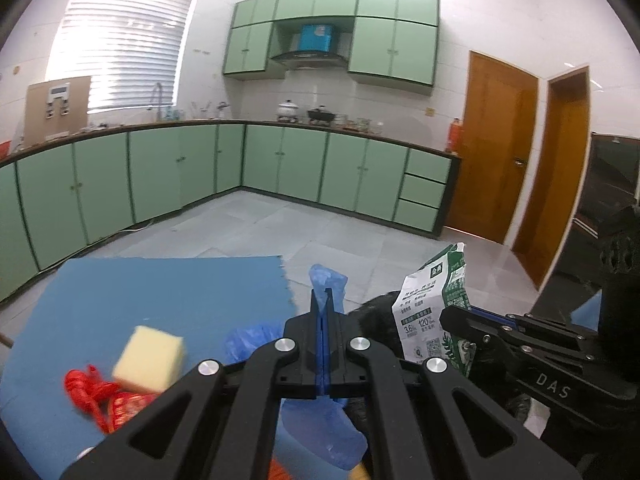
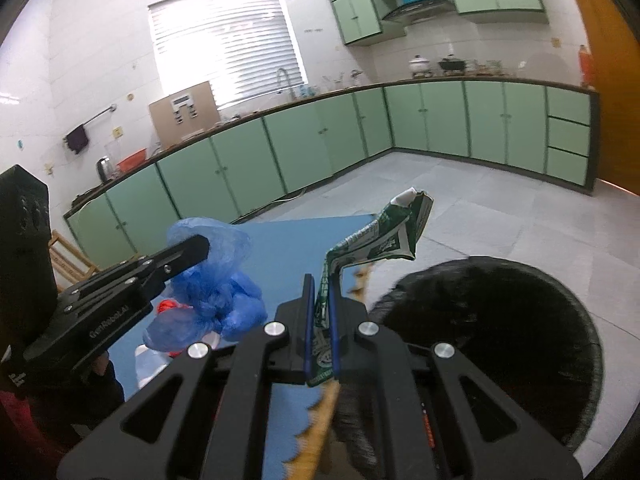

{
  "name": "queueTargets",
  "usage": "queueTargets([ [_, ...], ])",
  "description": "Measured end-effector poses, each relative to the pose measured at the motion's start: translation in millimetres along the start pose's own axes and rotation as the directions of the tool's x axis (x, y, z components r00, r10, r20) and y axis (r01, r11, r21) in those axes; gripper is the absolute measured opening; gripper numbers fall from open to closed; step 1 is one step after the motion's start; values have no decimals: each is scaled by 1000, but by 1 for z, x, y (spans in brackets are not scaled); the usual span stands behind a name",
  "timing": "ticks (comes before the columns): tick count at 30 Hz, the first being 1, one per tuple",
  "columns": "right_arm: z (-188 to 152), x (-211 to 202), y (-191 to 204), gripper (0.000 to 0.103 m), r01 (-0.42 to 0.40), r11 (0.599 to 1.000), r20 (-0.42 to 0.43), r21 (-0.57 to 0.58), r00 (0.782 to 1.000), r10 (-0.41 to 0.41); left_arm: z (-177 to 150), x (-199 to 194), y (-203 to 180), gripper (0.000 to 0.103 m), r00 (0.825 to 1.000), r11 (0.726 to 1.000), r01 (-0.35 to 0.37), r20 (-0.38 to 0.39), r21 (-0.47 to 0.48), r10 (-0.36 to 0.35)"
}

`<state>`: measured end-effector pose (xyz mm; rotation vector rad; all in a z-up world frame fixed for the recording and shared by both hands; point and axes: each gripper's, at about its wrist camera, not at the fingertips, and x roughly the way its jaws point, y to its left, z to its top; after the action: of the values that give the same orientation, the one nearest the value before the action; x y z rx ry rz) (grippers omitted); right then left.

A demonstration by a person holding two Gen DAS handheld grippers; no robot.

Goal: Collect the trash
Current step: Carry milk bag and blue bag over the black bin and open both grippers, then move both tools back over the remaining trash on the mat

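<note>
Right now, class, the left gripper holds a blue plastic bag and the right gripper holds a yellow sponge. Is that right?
Not quite. The right gripper holds a flattened green and white milk carton, as the right wrist view shows. The yellow sponge lies on the blue mat. The left gripper does hold the blue plastic bag.

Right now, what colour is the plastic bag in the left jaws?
Blue, translucent. The plastic bag shows best in the right wrist view, pinched by the left gripper.

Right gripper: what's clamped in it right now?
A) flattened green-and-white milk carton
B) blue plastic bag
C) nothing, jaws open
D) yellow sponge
A: in the right wrist view the right gripper is shut on the flattened green-and-white milk carton, beside the black bin; the blue plastic bag hangs from the left gripper instead.
</note>
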<state>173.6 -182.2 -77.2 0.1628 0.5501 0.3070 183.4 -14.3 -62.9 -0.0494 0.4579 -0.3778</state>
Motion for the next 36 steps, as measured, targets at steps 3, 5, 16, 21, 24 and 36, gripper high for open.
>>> queueTargets([
  [3,-2,-9,-19,6,44,999,5,16,999,-45,3,10,-17,0,999,999,46,-2,7,-46],
  [5,-4,-16,-33,6,74,997,8,30,997,-75,5,18,-29,0,997,997,80,-8,10,-79],
  [16,-31,-31,-93,6,184,978,-16,97,983,-183,-6,69,-87,0,979,981,190,-81,37,-186],
  [21,-44,-27,-113,6,208,969,-38,130,978,-205,-16,82,-103,0,974,978,202,-112,57,-195],
  [24,-48,-24,-118,6,219,966,-48,138,976,-214,-21,88,-110,0,971,976,210,-131,59,-201],
  [36,-56,-19,-116,62,298,946,-77,129,954,-290,-29,87,-94,43,974,985,169,-155,31,-163],
])
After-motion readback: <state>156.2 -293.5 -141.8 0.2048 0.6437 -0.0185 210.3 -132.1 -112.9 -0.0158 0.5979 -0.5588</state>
